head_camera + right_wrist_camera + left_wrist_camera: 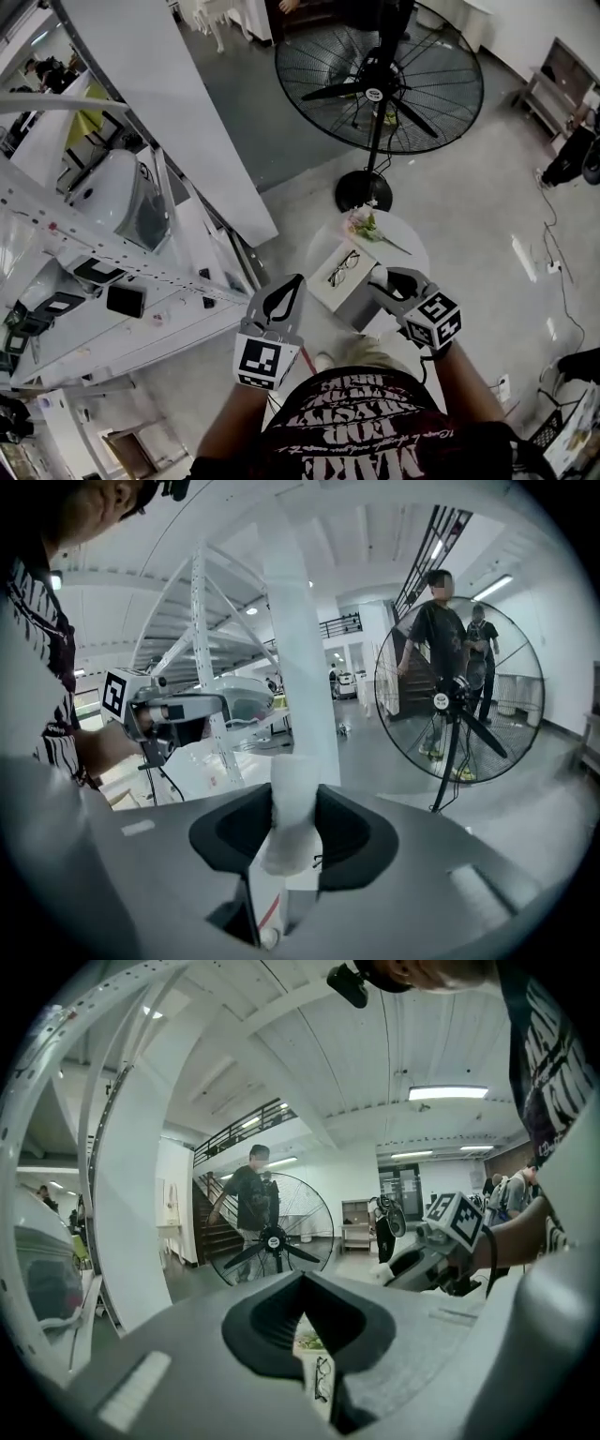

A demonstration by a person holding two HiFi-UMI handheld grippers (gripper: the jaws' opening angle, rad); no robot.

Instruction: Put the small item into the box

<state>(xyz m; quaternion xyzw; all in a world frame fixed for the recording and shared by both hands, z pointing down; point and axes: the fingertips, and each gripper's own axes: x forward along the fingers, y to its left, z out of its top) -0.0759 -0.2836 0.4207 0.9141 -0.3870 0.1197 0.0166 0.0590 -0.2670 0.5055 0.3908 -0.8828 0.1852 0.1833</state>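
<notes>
A white box (349, 286) stands on a small round table (413, 247), with a pair of black glasses (343, 266) lying on its top. My right gripper (382, 279) is shut on a small white roll (292, 808), held just above the box's right side. That roll stands up between the jaws, and the box (270, 902) shows below it. My left gripper (292, 279) hangs to the left of the box, shut and empty. Through the slit under its jaws I see the glasses (322, 1377).
A large floor fan (379, 86) stands beyond the table, with two people near it (439, 639). Flowers (365, 225) lie at the table's far edge. A white metal rack (141, 267) with equipment runs along the left.
</notes>
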